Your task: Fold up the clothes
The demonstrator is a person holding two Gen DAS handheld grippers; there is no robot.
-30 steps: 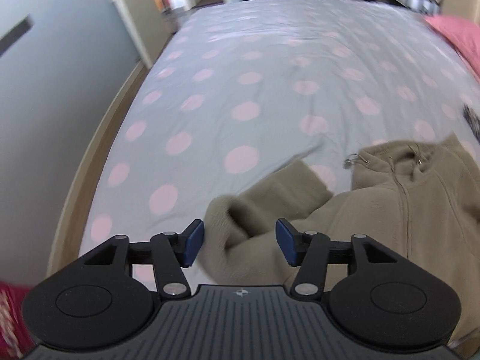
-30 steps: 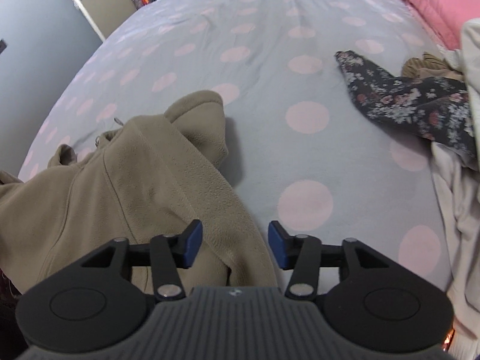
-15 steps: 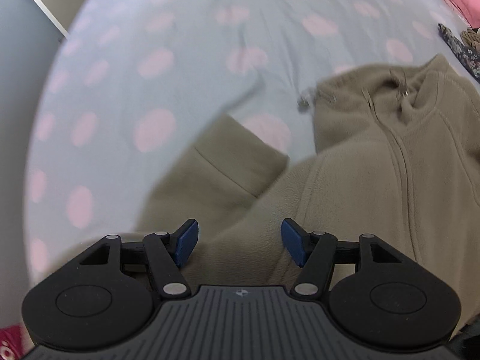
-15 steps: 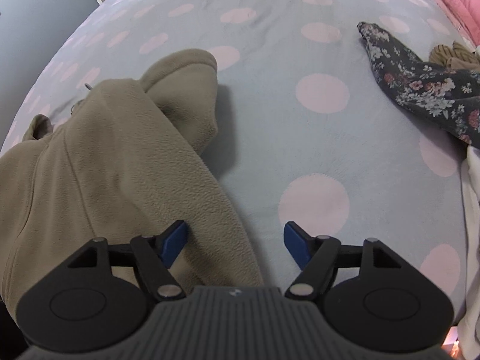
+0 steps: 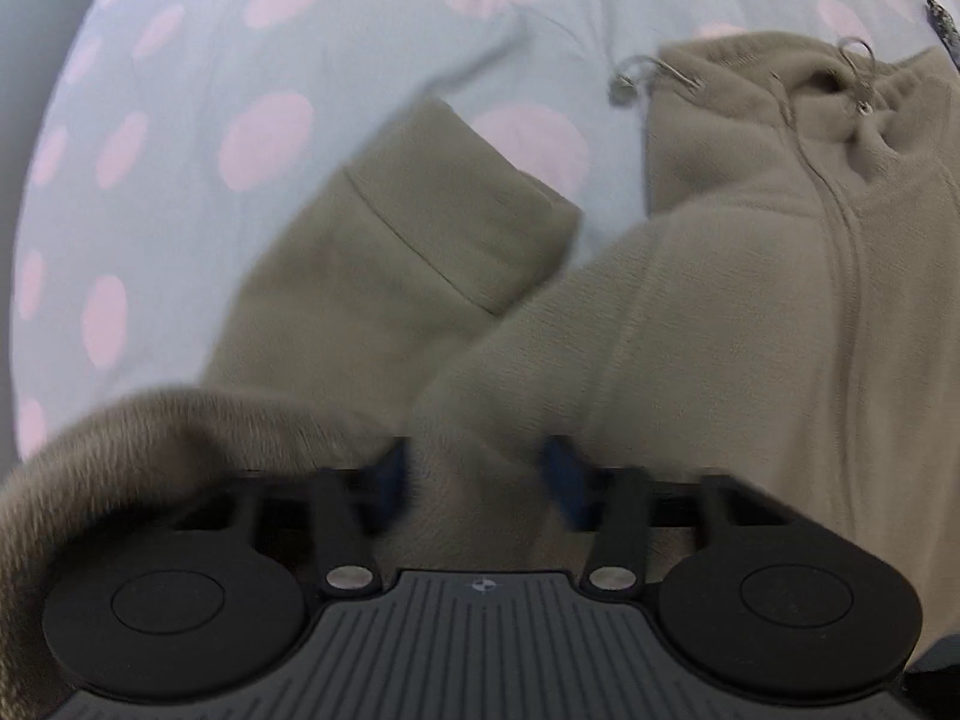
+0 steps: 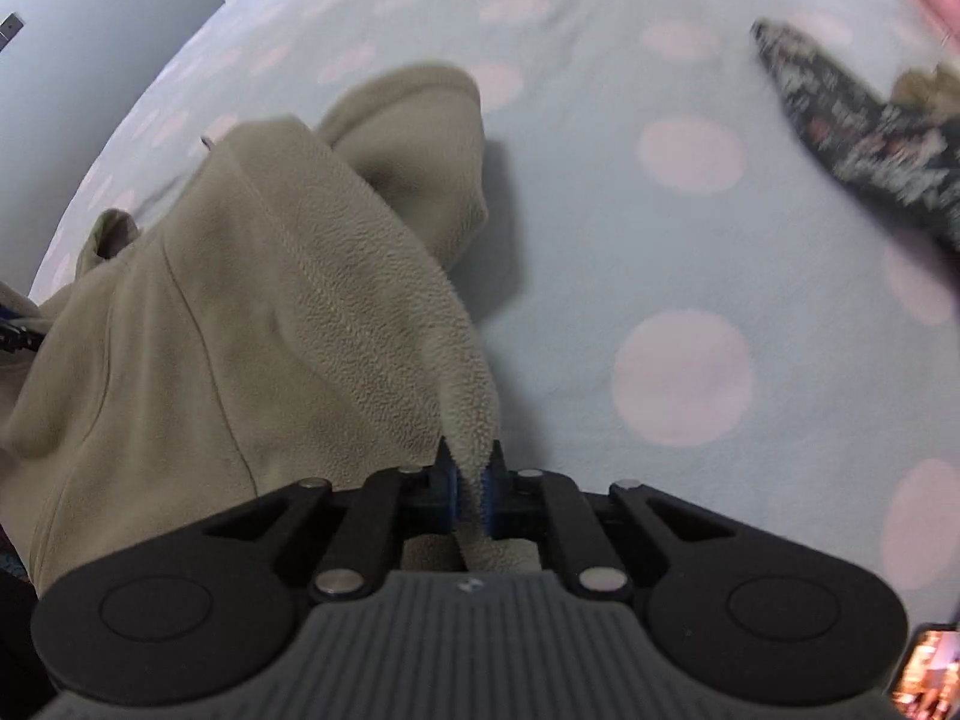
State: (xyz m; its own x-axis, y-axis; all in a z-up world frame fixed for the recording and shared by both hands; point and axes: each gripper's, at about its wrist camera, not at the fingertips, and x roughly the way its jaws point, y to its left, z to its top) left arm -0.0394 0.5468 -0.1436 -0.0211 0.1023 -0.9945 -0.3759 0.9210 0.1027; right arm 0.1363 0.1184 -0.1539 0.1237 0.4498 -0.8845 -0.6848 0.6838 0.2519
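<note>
R gripper (image 6: 471, 486): we've got it clamped on the bottom edge of the tan fleece jacket (image 6: 240, 312), a thin ridge of fabric pinched between the blue pads (image 6: 447, 483). L gripper (image 5: 477, 480): jaws closing w/ a thick bunch of the same fleece between them; the view's blurred there, so we can't tell if the pads bite yet. The jacket lies front-up on the dotted bedsheet (image 6: 660, 240), zip (image 5: 840, 276) running toward the collar, one sleeve (image 5: 420, 228) splayed out on the L side, cuff resting on the sheet. A dark floral garment (image 6: 864, 138) sits well apart, far R.

Step in hand, as we read it: grab both hem corners, ready to lift or spread the jacket. To do it well, we should let the L jaws finish closing before any pull, else the bulky fold slips out. We'd then raise both sides evenly, keeping the hem taut btwn the grippers so the front doesn't sag or twist. Watch the loose sleeve: it could drag under the body.

Vs. a sec ago: both grippers were spread wide and above the fabric, holding nothing. The L one has dropped close and now points straight into the fleece; more bedroom was visible then. The R one barely shifted, just sank onto the edge and shut.
</note>
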